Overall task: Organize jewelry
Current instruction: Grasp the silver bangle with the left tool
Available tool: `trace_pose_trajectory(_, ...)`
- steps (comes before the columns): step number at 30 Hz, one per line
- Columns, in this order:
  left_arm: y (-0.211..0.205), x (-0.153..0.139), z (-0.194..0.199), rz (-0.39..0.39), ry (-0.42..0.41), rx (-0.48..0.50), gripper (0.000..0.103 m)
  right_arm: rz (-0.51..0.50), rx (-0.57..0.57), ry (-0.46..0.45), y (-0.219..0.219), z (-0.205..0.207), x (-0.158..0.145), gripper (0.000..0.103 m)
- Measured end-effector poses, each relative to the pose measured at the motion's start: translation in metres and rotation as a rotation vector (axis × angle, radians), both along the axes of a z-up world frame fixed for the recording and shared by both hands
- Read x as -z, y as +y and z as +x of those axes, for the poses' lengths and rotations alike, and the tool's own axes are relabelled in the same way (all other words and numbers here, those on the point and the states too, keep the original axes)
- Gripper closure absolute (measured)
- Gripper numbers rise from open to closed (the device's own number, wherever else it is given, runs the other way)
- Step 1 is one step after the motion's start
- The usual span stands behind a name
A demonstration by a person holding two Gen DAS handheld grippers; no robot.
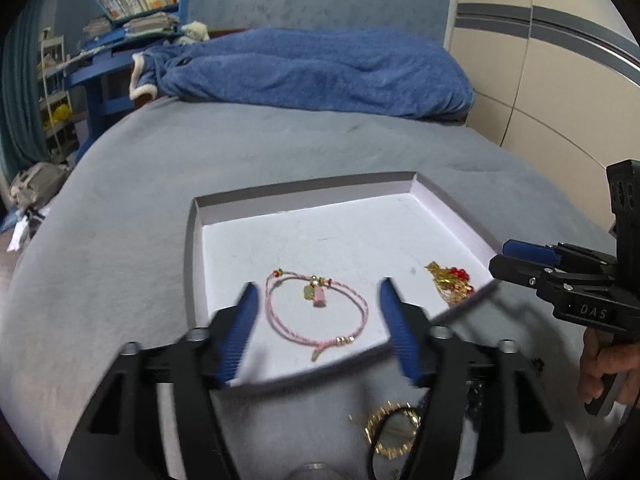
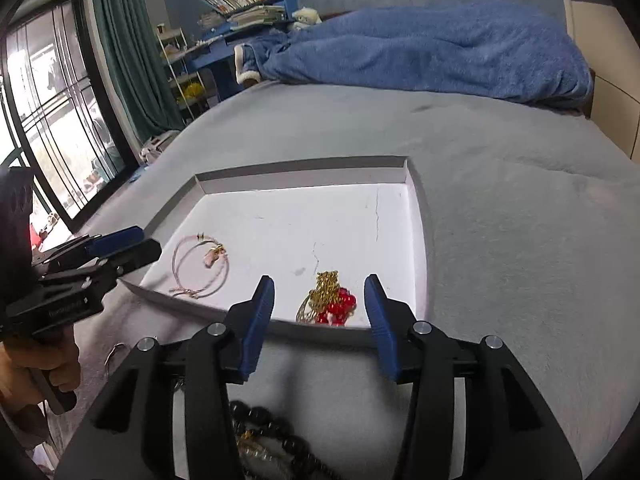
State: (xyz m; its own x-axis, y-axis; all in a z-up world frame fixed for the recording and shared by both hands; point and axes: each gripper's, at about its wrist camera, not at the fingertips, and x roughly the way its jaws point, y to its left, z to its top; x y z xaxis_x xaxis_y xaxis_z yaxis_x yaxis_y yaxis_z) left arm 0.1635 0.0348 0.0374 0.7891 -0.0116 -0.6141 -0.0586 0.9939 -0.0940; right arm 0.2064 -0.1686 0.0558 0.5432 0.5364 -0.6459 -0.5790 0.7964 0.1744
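Both the left claw (image 1: 316, 312) and right claw (image 2: 320, 304) point downward, blue fingers spread apart, gripping nothing.

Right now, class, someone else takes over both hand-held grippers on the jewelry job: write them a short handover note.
Left hand-held gripper: open, empty, over the tray's near edge.
Right hand-held gripper: open, empty, at the near edge too.
In the white tray: pink cord bracelet and gold chain with red beads.
Still out on the grey bedcover, nearer than the tray: gold ring-shaped piece, dark bead string, thin hoop.
Done: two pieces placed. Left: the rest.
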Motion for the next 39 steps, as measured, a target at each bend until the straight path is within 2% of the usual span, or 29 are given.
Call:
trace_pose_trajectory(6,-0.005,0.003,-0.037,-0.012,-0.031,0.001,0.033,0.026,0.014,-0.011,-0.019,-0.026,0.002,0.046)
trace_pose_trajectory(10,-0.008,0.006,-0.059,-0.002,-0.034,0.0,0.033,0.03,0.024,-0.021,-0.031,-0.046,0.004,0.037)
trace_pose_trajectory(17,-0.014,0.018,-0.1,0.024,-0.029,0.014,0.033,0.033,0.049,-0.005,-0.052,-0.08,0.022,0.031)
trace_pose_trajectory(22,-0.013,0.028,-0.12,0.005,-0.021,0.017,0.033,0.062,0.086,0.015,-0.066,-0.088,0.027,0.03)
trace_pose_trajectory(30,-0.017,0.038,-0.123,0.006,0.006,0.04,0.033,0.036,0.085,0.033,-0.063,-0.1,0.035,0.029)
trace_pose_trajectory(33,-0.017,0.043,-0.115,0.007,0.055,0.036,0.034,0.003,0.058,0.017,-0.054,-0.105,0.035,0.029)
trace_pose_trajectory(35,-0.015,0.046,-0.11,0.007,0.086,0.024,0.041,-0.006,0.054,0.015,-0.052,-0.106,0.036,0.029)
trace_pose_trajectory(39,-0.011,0.049,-0.109,-0.007,0.101,0.004,0.043,0.018,0.07,0.032,-0.057,-0.102,0.037,0.029)
